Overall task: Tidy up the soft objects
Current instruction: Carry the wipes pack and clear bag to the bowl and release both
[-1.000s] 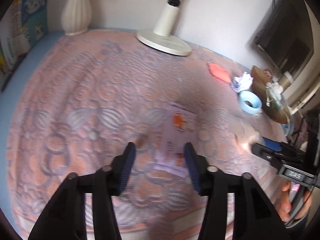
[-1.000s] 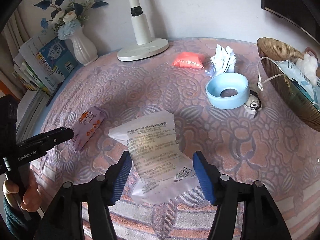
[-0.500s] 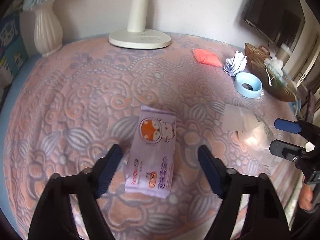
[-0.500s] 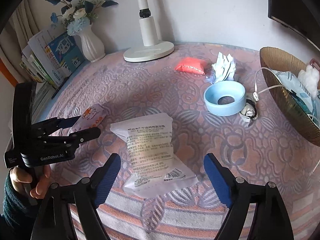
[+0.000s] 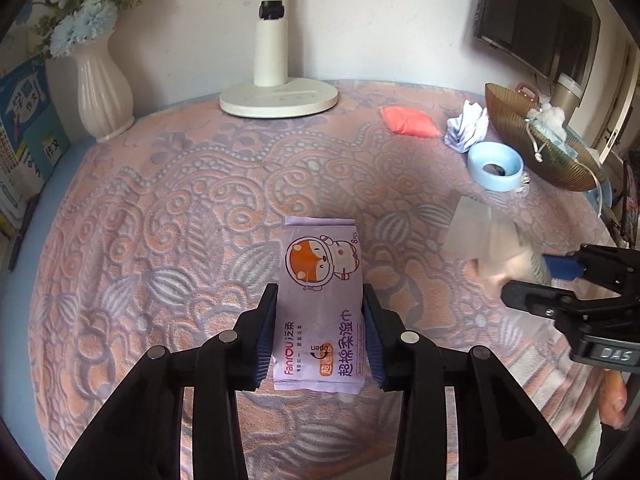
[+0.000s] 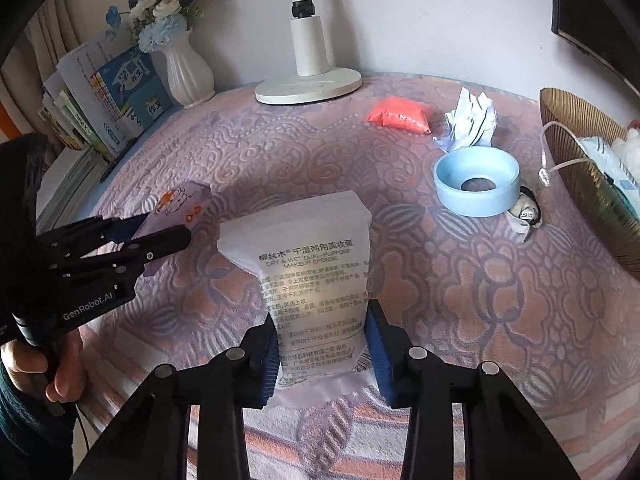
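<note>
Wet-wipes pack [image 5: 320,304] clamped in the left gripper [image 5: 320,332], makeup sponge bag [image 6: 316,284] clamped in the right gripper [image 6: 322,350].
Left wrist view: wipes lie between closed fingers on the patterned counter [image 5: 180,220]. Right wrist view: sponge bag extends forward from pinching fingers; blue ring [image 6: 476,186] ahead right.

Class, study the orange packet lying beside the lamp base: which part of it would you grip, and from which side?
Grip the orange packet across its short width at the middle, coming from above. It lies flat on the cloth like a small plump pillow, its long sides free; crumpled paper crowds one end.
</note>
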A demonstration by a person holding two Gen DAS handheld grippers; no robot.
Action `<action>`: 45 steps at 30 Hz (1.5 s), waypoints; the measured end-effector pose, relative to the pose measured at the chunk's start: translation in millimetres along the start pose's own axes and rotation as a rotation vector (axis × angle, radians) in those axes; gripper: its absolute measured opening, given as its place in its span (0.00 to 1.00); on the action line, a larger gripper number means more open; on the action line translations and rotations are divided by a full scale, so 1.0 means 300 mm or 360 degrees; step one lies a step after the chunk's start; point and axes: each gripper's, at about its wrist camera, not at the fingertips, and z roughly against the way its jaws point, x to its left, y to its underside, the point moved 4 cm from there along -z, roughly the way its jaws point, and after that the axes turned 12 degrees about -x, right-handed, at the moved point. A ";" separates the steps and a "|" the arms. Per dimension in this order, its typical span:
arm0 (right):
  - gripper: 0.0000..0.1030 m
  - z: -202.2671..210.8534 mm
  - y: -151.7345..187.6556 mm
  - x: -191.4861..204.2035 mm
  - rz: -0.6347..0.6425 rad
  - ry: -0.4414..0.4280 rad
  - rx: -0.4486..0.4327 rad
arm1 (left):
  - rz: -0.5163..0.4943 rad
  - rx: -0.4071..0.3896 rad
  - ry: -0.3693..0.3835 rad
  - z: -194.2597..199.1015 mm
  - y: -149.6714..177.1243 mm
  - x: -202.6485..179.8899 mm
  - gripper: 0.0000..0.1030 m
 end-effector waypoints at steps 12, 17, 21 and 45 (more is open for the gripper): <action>0.35 0.366 -0.178 -0.117 -0.0017 0.0169 -0.0413 | -0.0073 -0.0274 0.0154 0.138 -0.253 -0.185 0.35; 0.35 0.534 -0.285 -0.369 -0.0184 0.0390 -0.0576 | -0.0083 -0.0375 0.0313 0.117 -0.438 -0.362 0.35; 0.35 0.616 -0.324 -0.612 -0.0418 0.0568 -0.0634 | -0.0079 -0.0374 0.0446 0.027 -0.550 -0.519 0.35; 0.64 0.497 -0.346 -1.038 -0.0760 0.0844 -0.0530 | -0.0249 -0.0377 0.0531 -0.228 -0.673 -0.861 0.75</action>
